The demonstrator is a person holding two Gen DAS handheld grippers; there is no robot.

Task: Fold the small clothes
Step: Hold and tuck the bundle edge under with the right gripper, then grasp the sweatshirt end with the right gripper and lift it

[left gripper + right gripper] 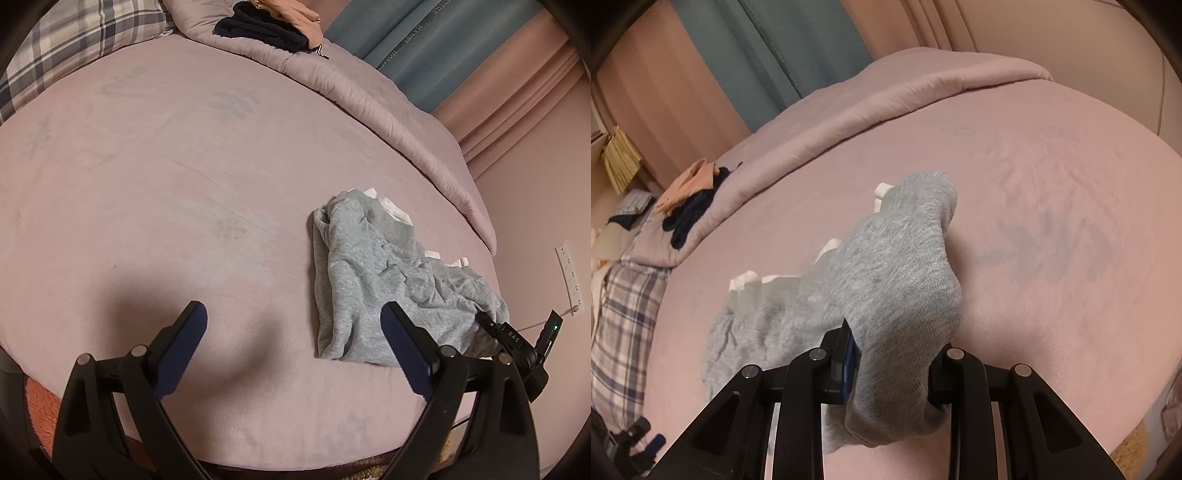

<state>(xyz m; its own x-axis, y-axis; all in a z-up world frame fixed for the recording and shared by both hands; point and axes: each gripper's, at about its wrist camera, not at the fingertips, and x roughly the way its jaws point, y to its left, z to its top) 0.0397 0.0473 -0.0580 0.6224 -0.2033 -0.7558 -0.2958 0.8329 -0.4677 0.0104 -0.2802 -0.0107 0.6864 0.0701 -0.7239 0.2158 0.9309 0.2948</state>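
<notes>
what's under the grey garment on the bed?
White fabric pokes out along the far edge of the grey garment; how far it extends underneath is covered. Below is the pink bedsheet.

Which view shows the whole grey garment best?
The left wrist view: the grey garment lies crumpled on the bed, nearly all of it visible. The right wrist view shows mostly the bunched corner clamped in the right gripper, hiding the rest.

Matt grey knit garment point(388, 288)
</notes>
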